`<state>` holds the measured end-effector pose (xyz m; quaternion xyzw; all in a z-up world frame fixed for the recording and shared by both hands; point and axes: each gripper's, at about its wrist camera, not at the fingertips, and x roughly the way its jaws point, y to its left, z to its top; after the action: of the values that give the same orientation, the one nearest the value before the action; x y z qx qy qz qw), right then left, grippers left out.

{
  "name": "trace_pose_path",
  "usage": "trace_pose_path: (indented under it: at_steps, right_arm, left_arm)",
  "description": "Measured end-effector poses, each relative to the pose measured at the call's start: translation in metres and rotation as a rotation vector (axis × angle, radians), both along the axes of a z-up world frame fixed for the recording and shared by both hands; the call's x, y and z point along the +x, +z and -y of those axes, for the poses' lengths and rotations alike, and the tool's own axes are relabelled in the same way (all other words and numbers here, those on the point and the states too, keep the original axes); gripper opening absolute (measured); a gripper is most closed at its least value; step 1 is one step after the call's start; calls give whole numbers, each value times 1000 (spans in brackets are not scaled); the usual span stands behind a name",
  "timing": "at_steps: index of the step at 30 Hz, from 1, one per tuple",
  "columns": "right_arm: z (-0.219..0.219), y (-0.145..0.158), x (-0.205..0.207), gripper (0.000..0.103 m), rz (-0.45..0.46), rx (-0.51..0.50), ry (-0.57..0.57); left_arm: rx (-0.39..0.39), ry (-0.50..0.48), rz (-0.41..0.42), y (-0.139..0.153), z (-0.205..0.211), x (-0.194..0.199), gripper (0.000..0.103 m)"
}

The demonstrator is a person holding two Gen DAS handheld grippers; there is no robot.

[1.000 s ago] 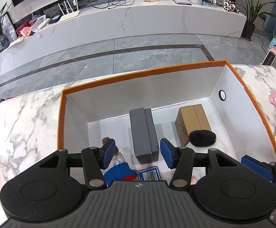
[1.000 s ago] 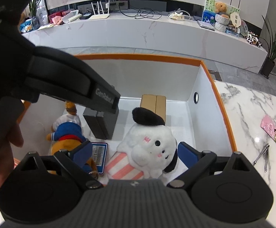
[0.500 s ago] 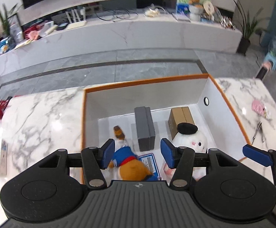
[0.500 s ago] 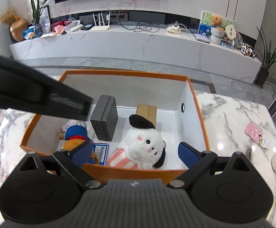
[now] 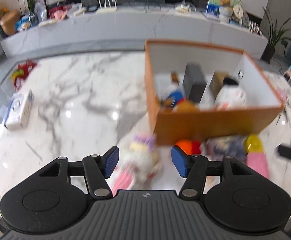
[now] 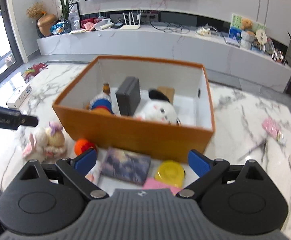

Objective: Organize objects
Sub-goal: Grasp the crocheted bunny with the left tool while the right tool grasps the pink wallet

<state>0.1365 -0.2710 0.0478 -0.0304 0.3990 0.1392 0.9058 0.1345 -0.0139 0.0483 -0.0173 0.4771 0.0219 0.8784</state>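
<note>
Orange box (image 6: 137, 134) on the marble table (image 6: 243, 110), white inside, open at the top. Inside: a white plush (image 6: 157, 110) with a black cap toward the right, a grey case (image 6: 128, 98) standing upright in the middle, a blue-and-orange plush (image 6: 101, 105) at the left, a brown carton (image 6: 166, 92) behind the white plush. Just outside the near wall, on the table: an orange ball (image 6: 82, 145) touching or nearly touching the box, a dark book (image 6: 126, 166), a yellow disc (image 6: 169, 173), a pink sheet (image 6: 159, 186). Left of the ball, a pale plush with a purple bow (image 6: 45, 140), lying apart from the box.

Left gripper (image 5: 144, 164) above that pale plush (image 5: 143, 160), blurred in the left wrist view; jaws part open, just been widening, gripping nothing. Right gripper (image 6: 142, 160) spread wide over the book and disc, holding nothing.

Farther left on the table, a white carton (image 6: 19, 96) and a red feathery thing (image 6: 34, 70).
</note>
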Motion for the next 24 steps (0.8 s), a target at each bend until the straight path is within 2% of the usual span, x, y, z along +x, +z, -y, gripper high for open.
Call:
trace_pose_path:
  at_steps: [4, 8, 11, 14, 19, 24]
  right_arm:
    - [24, -17, -11, 98, -56, 83, -52]
    - [35, -35, -13, 98, -124, 129, -68]
    - [34, -45, -8, 98, -148, 137, -64]
    - [37, -57, -1, 98, -197, 167, -71]
    - [44, -79, 8, 98, -272, 190, -123]
    - [34, -92, 11, 98, -281, 158, -139]
  left_arm:
    - [27, -74, -31, -24, -10, -6, 68]
    - [69, -130, -65, -50, -3, -3, 68]
    - [108, -131, -116, -68, 0, 4, 68]
    - [145, -152, -128, -76, 5, 5, 72]
    - [142, -134, -160, -85, 1, 12, 75]
    - [165, -133, -197, -99, -2, 19, 76]
